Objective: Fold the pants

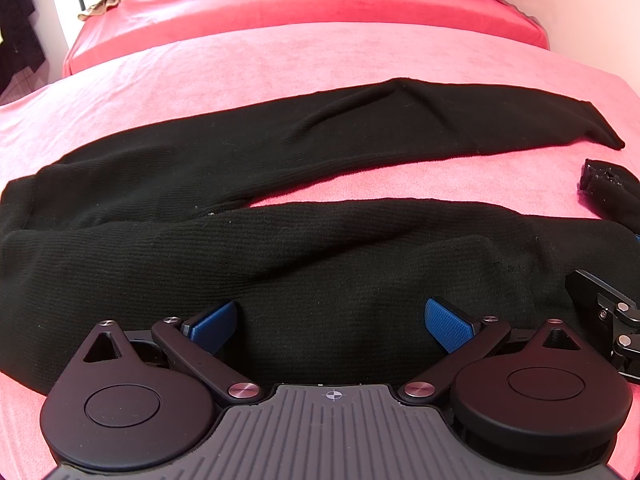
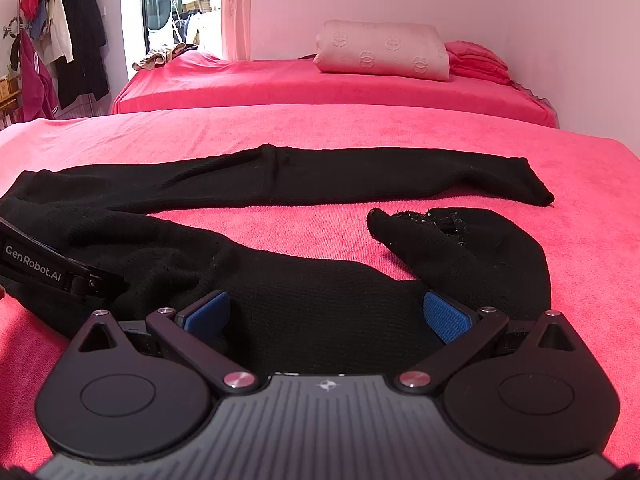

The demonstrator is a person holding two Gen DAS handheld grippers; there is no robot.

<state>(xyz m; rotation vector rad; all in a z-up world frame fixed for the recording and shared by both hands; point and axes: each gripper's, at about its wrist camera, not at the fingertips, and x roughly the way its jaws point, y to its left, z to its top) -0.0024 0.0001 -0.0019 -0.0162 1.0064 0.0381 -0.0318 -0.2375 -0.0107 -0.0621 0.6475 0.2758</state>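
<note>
Both claws (left (image 1: 331, 322), right (image 2: 327, 314)) gape over black pants (image 1: 280, 256); only right view shows clothes rack (image 2: 60, 52).

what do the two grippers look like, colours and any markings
Both match: the left gripper and right gripper each have a grey ribbed body with a small crosshair mark, two round black housings, black linkage arms with silver pivot pins, and blue textured finger pads. In the right wrist view, the side of the left gripper shows white "GenRobot.AI" lettering.

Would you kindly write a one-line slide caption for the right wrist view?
Open right tongs poised over the near leg of black knit pants spread on a pink bedspread, its cuff curled back.
</note>
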